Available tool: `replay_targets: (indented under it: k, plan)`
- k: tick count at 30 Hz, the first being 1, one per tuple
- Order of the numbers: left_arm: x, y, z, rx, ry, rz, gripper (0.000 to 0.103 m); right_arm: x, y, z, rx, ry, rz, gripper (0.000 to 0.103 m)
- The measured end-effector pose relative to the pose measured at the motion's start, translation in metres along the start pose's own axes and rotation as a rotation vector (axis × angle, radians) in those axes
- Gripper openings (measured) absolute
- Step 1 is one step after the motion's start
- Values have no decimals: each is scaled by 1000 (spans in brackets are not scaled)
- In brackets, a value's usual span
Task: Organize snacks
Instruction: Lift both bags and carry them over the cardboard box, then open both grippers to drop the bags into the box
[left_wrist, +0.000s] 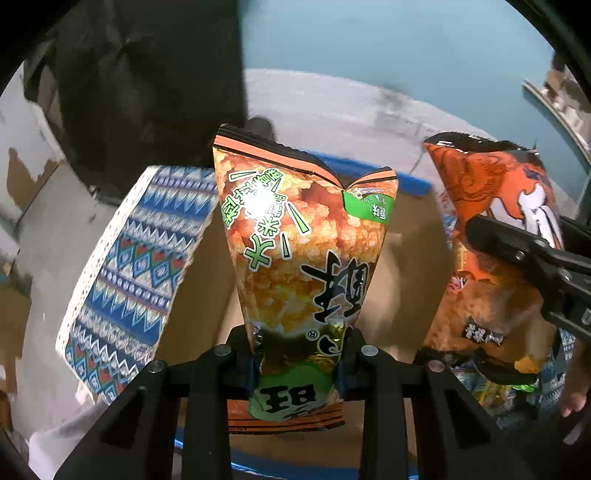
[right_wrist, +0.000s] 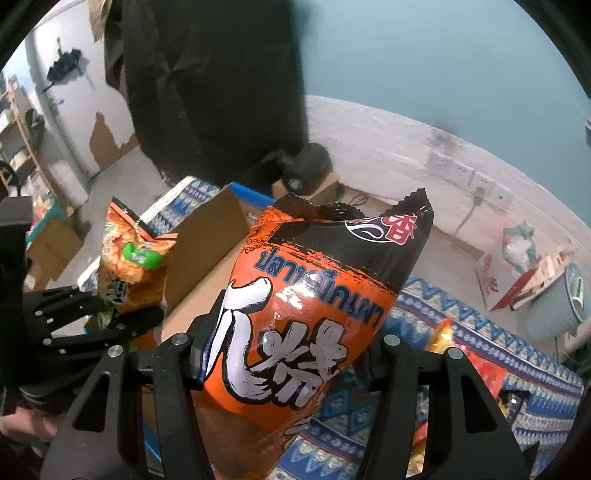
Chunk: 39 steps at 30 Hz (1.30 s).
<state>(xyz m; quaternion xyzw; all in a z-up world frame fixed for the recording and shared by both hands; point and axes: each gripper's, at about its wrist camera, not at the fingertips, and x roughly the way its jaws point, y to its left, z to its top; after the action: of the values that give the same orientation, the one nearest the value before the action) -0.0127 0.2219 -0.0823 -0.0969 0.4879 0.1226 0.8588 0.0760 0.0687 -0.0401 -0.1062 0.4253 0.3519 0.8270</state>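
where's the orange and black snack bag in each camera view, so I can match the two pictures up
Left wrist: the orange and black snack bag is at the right edge, clamped by the right gripper.
Right wrist: the bag fills the centre.
Shared landmark: the cardboard box behind both bags.

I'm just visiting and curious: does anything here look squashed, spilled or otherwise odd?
Nothing is spilled. Both snack bags are pinched in at the waist: the rice cracker bag in the left gripper and the orange and black bag in the right gripper. Neither looks torn.
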Motion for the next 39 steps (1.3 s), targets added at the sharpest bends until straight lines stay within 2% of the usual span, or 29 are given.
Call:
replay_targets:
  k: [3, 5, 7, 10, 13, 20, 25, 29, 34, 39]
  plan:
    - [8, 11, 0, -27, 41, 14, 32, 13, 11, 2, -14, 27, 16, 57]
    - [10, 13, -1, -28, 56, 41, 41, 22, 17, 2, -19, 46, 30, 57]
    - [10, 15, -1, -22, 56, 83, 60, 29, 21, 3, -22, 58, 40, 57]
    - [5, 21, -1, -23, 40, 121, 67, 39, 27, 3, -30, 78, 56, 57]
    - [1, 26, -1, -36, 41, 130, 69, 46, 32, 4, -41, 97, 60, 57]
    - [-8, 33, 0, -62, 33, 99, 69, 61, 37, 0, -50, 138, 79, 57]
    - [-8, 31, -1, -48, 28, 105, 73, 66, 37, -1, -29, 176, 117, 64]
    - [-7, 26, -1, -39, 37, 87, 73, 54, 30, -1, -25, 148, 89, 77]
    - [-11, 13, 2, -30, 31, 44, 74, 33, 15, -3, 1, 120, 71, 81]
    - [-13, -16, 4, 30, 31, -4, 79, 13, -6, -10, 18, 114, 24, 81]
